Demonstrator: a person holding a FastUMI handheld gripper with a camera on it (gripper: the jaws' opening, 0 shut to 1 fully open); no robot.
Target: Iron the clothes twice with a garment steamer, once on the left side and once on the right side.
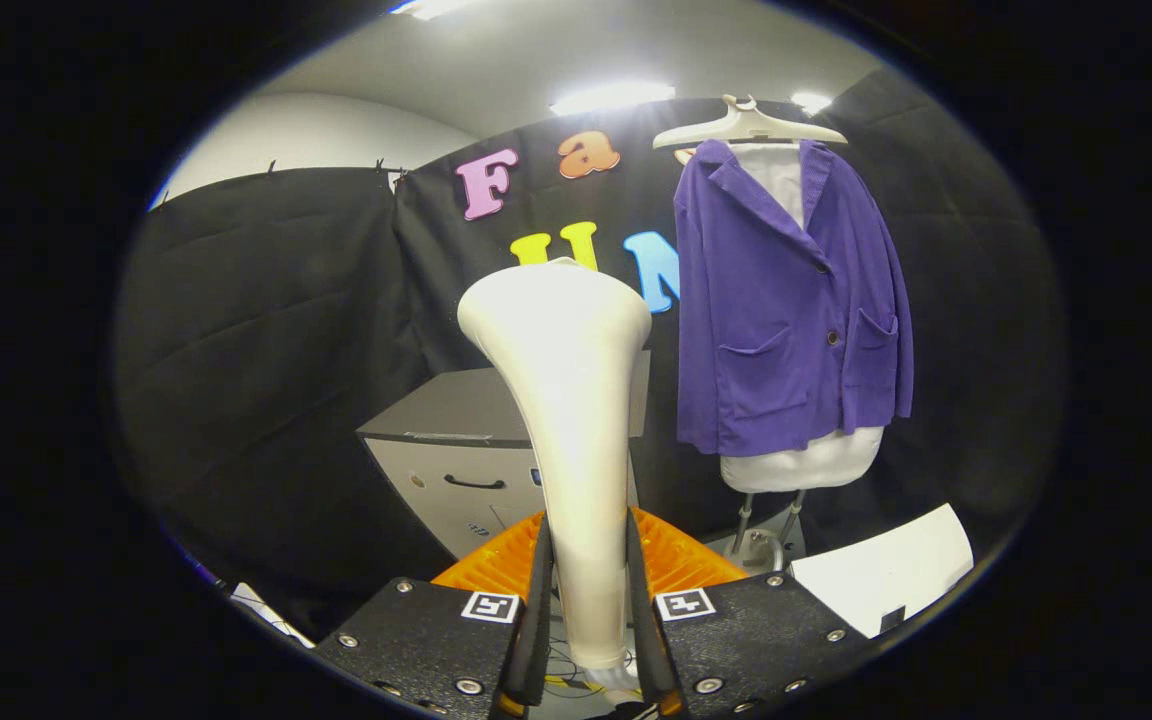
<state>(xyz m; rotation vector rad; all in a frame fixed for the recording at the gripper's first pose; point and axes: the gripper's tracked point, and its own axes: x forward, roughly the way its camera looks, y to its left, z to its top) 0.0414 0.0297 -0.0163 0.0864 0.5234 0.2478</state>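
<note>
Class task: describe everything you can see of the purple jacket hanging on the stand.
The purple soft-fabric jacket hangs upright on a pale hanger, draped over a white garment form that shows at its open collar and below its hem. It has lapels, dark buttons and two patch pockets. It hangs before the black cloth wall, beyond the gripper, whose fingers clamp the white steamer handle. The steamer stands apart from the jacket.

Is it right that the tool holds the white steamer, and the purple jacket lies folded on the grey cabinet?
Not quite. The tool does hold the steamer, but the purple jacket hangs on a hanger, beside the grey cabinet, as the gripper view shows.
</note>
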